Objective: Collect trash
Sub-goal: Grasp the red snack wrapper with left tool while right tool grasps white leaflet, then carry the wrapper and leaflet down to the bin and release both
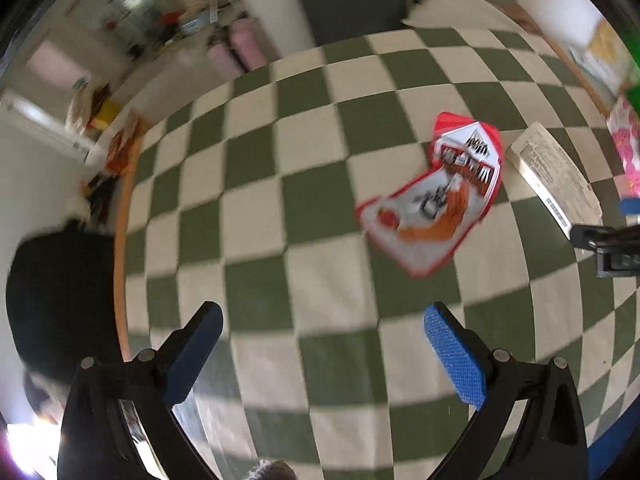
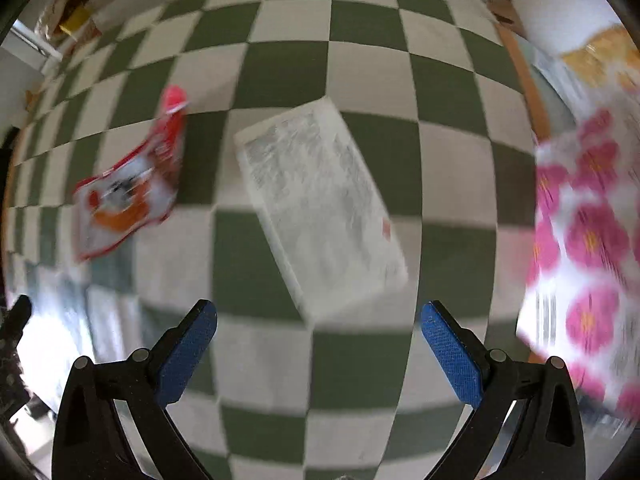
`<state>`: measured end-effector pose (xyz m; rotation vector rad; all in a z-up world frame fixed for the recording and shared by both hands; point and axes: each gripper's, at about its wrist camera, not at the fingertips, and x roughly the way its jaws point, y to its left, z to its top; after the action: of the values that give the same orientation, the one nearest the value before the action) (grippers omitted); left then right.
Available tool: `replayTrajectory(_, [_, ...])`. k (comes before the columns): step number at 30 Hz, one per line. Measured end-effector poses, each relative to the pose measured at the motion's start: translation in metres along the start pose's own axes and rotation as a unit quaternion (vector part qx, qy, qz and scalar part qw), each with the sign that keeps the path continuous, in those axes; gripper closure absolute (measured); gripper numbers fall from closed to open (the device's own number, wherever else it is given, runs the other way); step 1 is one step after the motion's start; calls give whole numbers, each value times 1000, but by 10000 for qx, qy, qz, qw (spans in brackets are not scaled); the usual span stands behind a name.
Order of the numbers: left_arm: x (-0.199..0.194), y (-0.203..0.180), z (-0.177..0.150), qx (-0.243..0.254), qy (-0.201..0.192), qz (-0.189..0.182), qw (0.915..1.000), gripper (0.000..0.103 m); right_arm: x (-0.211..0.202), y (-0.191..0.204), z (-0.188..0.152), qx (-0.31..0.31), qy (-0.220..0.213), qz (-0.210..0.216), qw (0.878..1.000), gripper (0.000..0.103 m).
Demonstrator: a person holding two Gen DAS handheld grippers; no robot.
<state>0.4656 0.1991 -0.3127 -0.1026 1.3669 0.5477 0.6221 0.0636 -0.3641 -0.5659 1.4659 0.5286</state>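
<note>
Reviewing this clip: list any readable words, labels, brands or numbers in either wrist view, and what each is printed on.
None can be read for certain.
Red and white snack wrapper: large dark lettering, upside down and motion-blurred; illegible.
White flat box: fine print and a barcode, too small to read.
Same box in the right wrist view: blurred grey text.
Pink floral bag: barcode stripes only.

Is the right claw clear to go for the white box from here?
Probably yes. The right claw is open and empty, the white box lies flat on the checkered cloth straight ahead of it, and nothing sits between them.
</note>
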Motion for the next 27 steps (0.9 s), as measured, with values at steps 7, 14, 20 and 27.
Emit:
replayTrajectory(7, [33,-35,59,1093,325,-526,9921,0,39,-6,34,-55,64,113,9999,15])
replayTrajectory(14, [63,-84,76,2315,704,-811,9669,0,42,-55,18,595,201,155,9979,18])
replayTrajectory(20, [75,-96,77,2145,975,-1267,9636,26,52,-90,11,1039,362,213,9937,18])
replayTrajectory(27, [71,-67,61,-111,1257,-1856,9745,30,56,-91,11,1084,369,240,9931,18])
